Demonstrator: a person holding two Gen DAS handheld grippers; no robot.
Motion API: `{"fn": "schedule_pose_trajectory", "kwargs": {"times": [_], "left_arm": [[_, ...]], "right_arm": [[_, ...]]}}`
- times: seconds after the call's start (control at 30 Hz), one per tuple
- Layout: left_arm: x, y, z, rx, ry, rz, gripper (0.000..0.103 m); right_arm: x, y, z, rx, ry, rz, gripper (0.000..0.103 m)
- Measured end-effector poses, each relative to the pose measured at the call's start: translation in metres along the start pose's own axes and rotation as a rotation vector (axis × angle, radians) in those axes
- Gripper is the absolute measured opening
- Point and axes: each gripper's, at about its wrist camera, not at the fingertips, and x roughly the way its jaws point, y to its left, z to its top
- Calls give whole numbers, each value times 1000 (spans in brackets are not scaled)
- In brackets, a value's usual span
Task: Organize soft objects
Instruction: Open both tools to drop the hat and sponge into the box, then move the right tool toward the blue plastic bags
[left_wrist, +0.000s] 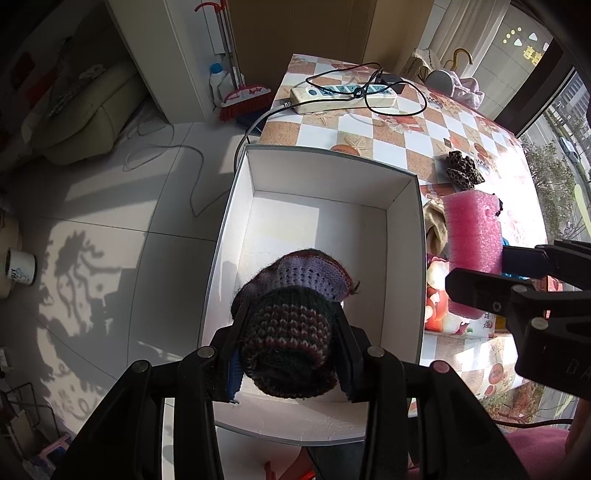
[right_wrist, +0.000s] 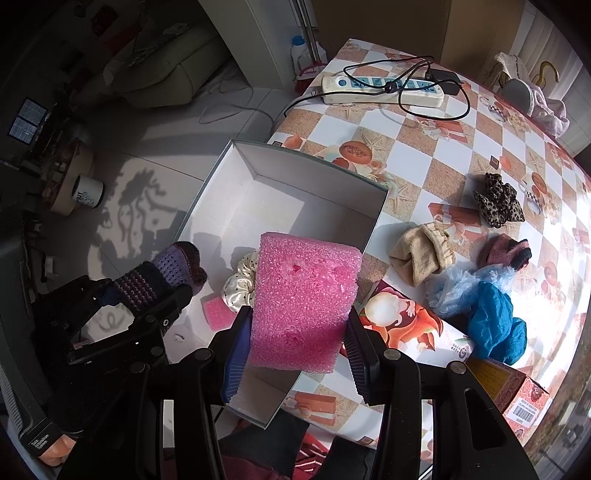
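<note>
Two grippers pointing steeply down over a white box (left_wrist: 404, 236) parked at the edge of a checkered table (right_wrist: 454, 147). Left gripper (left_wrist: 290, 354) clamped on a knitted sock (left_wrist: 291, 314), dark striped cuff squeezed between the pads, purple toe end hanging down inside the box, not touching the floor of it as far as can be told. Same sock (right_wrist: 162, 275) showing up in the right wrist view too, sticking out of the left gripper (right_wrist: 146, 295) over the left side of the box (right_wrist: 314, 175). Right gripper (right_wrist: 295, 343) closed on a pink foam block (right_wrist: 304, 299), pads pressing both long sides, block held upright over the near right corner of the box. From the left wrist view, foam block (left_wrist: 472, 251) hanging just outside the right wall, pinched by the right gripper (left_wrist: 491, 273) coming in from the right. Already sitting in the box: a cream dotted scrunchie (right_wrist: 240, 280) and a small pink sponge piece (right_wrist: 218, 312) right beside it, both half hidden behind the foam. Still out on the table: beige sock (right_wrist: 421, 254), leopard scrunchie (right_wrist: 498, 205), pinkish mitten thing with a dark cuff (right_wrist: 506, 251), fluffy light blue piece (right_wrist: 465, 288) touching a crumpled blue cover (right_wrist: 496, 325). Farther back, white power strip (right_wrist: 380, 88) with a black cable (right_wrist: 436, 107) looped over it. Cardboard carton (right_wrist: 517, 391) at the near right edge. Floor off to the left with a white mug (left_wrist: 20, 267) and a red broom (left_wrist: 243, 101) leaning by the wall.
</note>
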Motion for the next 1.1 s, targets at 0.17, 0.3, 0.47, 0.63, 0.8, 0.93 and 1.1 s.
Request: {"fn": "schedule_pose_trajectory", "kwargs": {"times": [0.17, 0.3, 0.47, 0.63, 0.8, 0.93, 1.1], "left_arm": [[3, 0, 0, 2, 9, 2, 44], [4, -1, 0, 5, 9, -2, 45], [3, -3, -2, 14, 7, -12, 77], [6, -6, -3, 12, 24, -21, 87], [4, -3, -5, -10, 1, -78, 96], [0, 1, -4, -47, -27, -163, 103], [-6, -2, 2, -51, -52, -224, 103]], "right_arm": [[6, 8, 11, -16, 6, 10, 49], [10, 13, 16, -24, 9, 17, 49], [13, 16, 19, -27, 21, 31, 50], [11, 12, 20, 1, 17, 39, 78], [8, 1, 19, 51, 16, 47, 85], [10, -13, 13, 102, 40, 73, 103], [-1, -29, 5, 139, 27, 79, 103]]}}
